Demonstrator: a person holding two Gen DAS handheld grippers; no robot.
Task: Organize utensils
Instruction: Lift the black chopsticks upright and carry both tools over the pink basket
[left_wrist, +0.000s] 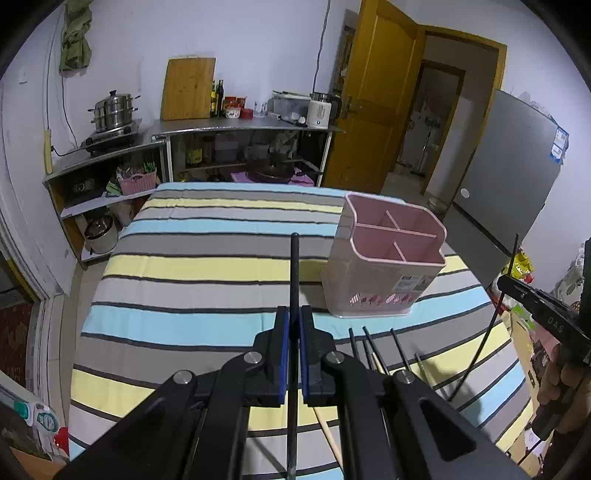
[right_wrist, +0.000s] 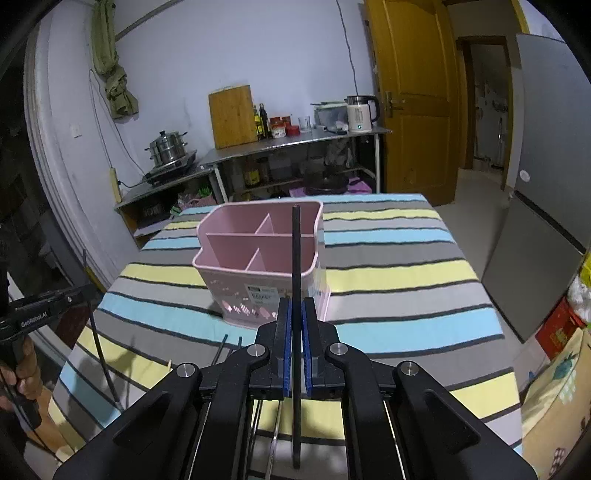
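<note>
Chopstick (left_wrist: 294, 273) upright in clamped left tool (left_wrist: 293, 343), another (right_wrist: 296, 251) upright in clamped right tool (right_wrist: 296, 332)

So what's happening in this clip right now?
A person is sorting chopsticks into a pink caddy on a striped table. Each hand-held gripper is shut on one dark chopstick: the left hand-held gripper on the left chopstick, the right hand-held gripper on the right chopstick. Both sticks are off the table, not yet in the empty caddy. More chopsticks lie on the cloth.
</note>
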